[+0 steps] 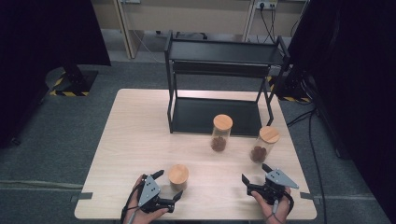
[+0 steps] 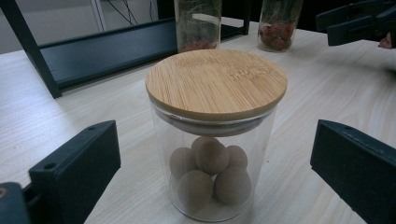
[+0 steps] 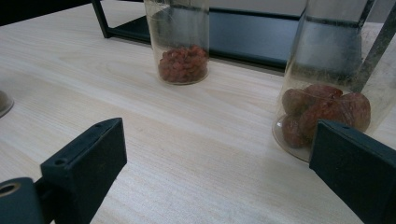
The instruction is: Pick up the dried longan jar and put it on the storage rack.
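A short glass jar (image 1: 178, 177) with a bamboo lid and several round brown balls inside stands near the table's front edge. My left gripper (image 1: 171, 184) is open with one jaw on each side of it. In the left gripper view the jar (image 2: 215, 135) sits between the black fingers (image 2: 77, 170), with a gap on both sides. My right gripper (image 1: 254, 171) is open at the front right, over bare wood. Just beyond it stands a taller lidded jar (image 1: 264, 143) of reddish-brown fruit (image 3: 327, 109), and further left another tall jar (image 1: 221, 133) holding small red-brown pieces (image 3: 183, 63).
A black two-tier metal rack (image 1: 219, 58) stands at the back of the wooden table (image 1: 135, 135), its lower tray (image 3: 252, 39) right behind the tall jars. Dark curtains hang at both sides. The person's hands come in over the front edge.
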